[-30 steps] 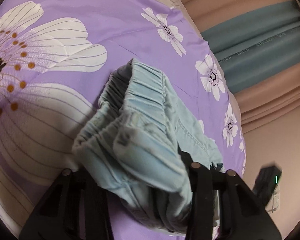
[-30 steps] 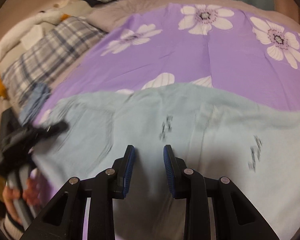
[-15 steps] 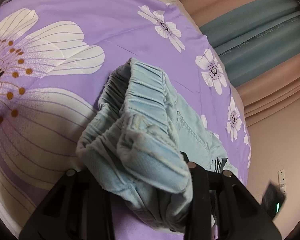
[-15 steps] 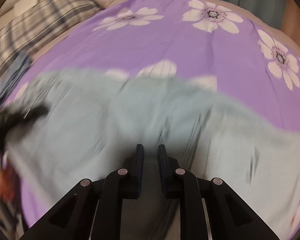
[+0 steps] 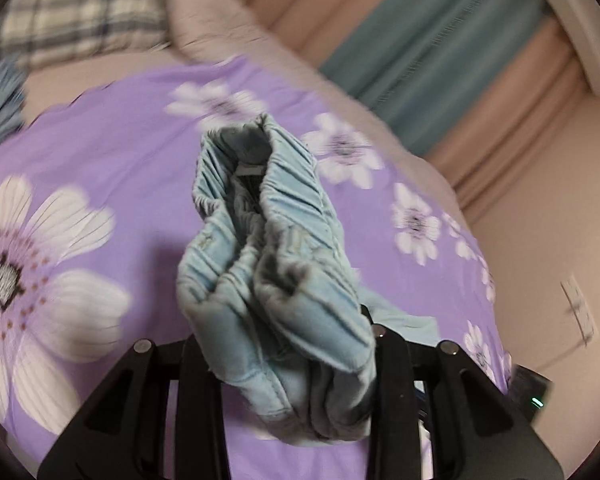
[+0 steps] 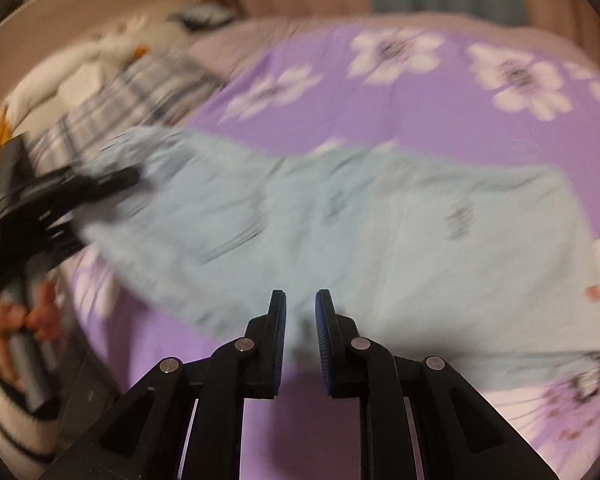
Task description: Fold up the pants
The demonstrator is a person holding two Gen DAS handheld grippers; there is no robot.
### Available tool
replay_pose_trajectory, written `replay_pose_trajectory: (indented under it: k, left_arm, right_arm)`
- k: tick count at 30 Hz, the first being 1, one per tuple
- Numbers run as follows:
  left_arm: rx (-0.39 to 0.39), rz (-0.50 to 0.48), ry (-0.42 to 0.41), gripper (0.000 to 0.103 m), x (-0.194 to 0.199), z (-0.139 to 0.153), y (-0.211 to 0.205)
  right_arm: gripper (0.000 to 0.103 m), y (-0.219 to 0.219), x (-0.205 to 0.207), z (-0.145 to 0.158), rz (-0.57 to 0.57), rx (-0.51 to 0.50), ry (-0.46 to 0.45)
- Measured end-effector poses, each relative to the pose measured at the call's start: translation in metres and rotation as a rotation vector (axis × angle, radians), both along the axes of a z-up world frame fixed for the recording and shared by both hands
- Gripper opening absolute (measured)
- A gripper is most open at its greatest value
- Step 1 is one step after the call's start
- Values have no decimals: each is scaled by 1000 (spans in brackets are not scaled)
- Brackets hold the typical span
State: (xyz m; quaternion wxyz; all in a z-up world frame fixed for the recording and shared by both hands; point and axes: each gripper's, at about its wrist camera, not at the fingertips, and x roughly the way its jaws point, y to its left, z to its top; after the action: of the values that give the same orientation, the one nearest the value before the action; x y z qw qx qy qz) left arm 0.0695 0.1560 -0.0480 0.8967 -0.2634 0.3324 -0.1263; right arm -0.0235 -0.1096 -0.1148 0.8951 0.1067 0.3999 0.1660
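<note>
The left gripper (image 5: pixel 288 344) is raised, jaws clamped on the pants (image 6: pixel 340 232) at their bunched waistband (image 5: pixel 268 248). The right gripper (image 6: pixel 300 320) hovers over the pants on the bed (image 6: pixel 420 120), jaws slightly apart, empty.

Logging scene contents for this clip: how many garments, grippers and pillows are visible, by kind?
Light blue pants: 1
Grippers: 2, the left gripper clamped on the pants' elastic waistband, the right gripper slightly open and empty
Plaid pillow: 1
Purple floral bedsheet: 1
Total: 5
</note>
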Motion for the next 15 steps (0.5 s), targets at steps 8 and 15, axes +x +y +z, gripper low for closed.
replay_pose_trajectory:
  k: [8,15]
  left_arm:
    - [69,-153,-55,30,2,29,-74]
    - [159,-257,-38,30,8,17,-133]
  right_arm:
    - [18,-18,10,-47,-13,113,123]
    - [47,-84,-6,-40,-137,478,122]
